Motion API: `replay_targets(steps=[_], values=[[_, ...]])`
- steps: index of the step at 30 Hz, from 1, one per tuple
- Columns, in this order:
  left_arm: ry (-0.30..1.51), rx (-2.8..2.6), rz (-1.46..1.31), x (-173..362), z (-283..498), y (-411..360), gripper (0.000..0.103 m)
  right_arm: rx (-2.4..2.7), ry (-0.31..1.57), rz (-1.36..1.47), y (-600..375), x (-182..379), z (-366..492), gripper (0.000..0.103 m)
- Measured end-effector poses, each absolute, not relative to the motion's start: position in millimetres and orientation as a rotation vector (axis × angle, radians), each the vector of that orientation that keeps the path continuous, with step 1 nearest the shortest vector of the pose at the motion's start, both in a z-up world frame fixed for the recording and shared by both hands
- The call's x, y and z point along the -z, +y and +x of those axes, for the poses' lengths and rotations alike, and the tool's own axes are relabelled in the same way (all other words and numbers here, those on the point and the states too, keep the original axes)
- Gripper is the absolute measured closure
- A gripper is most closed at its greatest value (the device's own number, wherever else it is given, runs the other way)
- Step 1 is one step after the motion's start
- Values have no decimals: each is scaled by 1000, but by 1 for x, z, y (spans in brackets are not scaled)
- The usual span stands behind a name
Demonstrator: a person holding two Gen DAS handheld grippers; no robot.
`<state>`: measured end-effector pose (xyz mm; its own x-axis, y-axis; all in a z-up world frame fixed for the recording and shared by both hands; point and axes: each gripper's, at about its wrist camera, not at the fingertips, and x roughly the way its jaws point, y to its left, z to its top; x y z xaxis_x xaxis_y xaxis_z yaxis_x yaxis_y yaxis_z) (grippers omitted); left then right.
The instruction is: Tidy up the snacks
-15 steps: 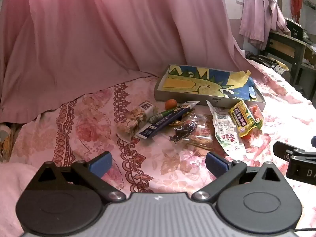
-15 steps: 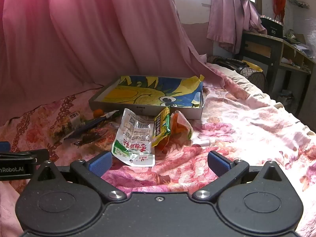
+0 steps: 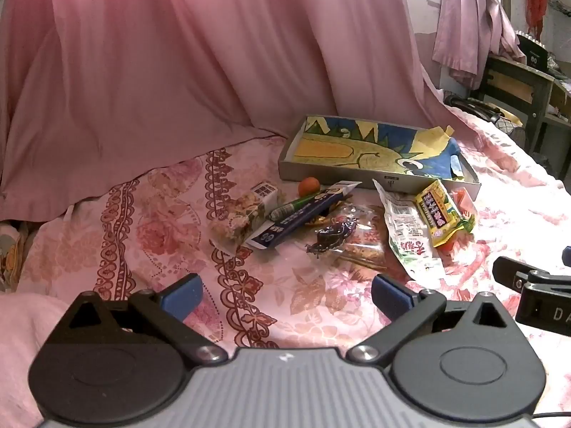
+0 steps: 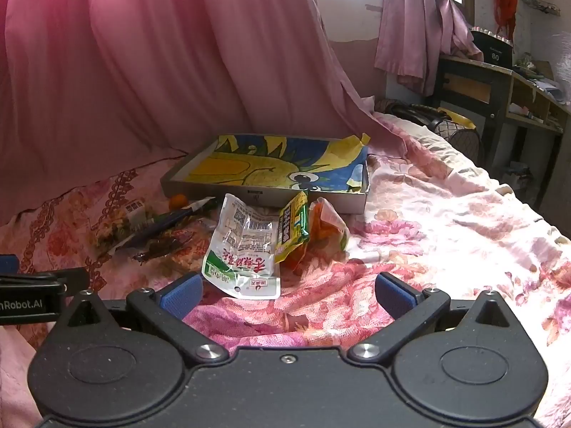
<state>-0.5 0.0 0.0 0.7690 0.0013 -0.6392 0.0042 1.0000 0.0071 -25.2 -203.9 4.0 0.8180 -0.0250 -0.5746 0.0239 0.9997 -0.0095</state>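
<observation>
Left gripper (image 3: 285, 292) stood wide, nothing between the pads. Right gripper (image 4: 287, 294) likewise wide and empty. Snacks lay heaped on the floral bedspread (image 3: 160, 242): white-green packet (image 4: 242, 249), yellow packet (image 4: 292, 224), dark blue stick pack (image 3: 303, 214), just before the shallow box (image 4: 271, 199).

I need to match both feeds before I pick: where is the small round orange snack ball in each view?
Left wrist: the small round orange snack ball lies centre frame, touching the tray's front wall.
Right wrist: left of centre, by the tray's near-left corner.
Shared landmark: the shallow grey cardboard tray with a yellow-and-blue cartoon lining.
</observation>
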Motion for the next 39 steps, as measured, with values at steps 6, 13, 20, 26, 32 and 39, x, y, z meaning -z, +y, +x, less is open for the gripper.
replay_targets(steps=[6, 13, 20, 26, 32, 39], values=[[696, 3, 8, 0, 0, 0, 0, 25, 615, -2, -204, -3, -25, 1], [697, 2, 8, 0, 0, 0, 0, 25, 617, -3, -204, -3, -25, 1], [697, 2, 7, 0, 0, 0, 0, 25, 618, -3, -203, -3, -24, 1], [698, 2, 8, 0, 0, 0, 0, 26, 620, -3, -203, -3, -24, 1], [699, 2, 8, 0, 0, 0, 0, 26, 621, -4, -203, -2, -23, 1], [700, 2, 8, 0, 0, 0, 0, 32, 622, -5, -204, -2, -21, 1]])
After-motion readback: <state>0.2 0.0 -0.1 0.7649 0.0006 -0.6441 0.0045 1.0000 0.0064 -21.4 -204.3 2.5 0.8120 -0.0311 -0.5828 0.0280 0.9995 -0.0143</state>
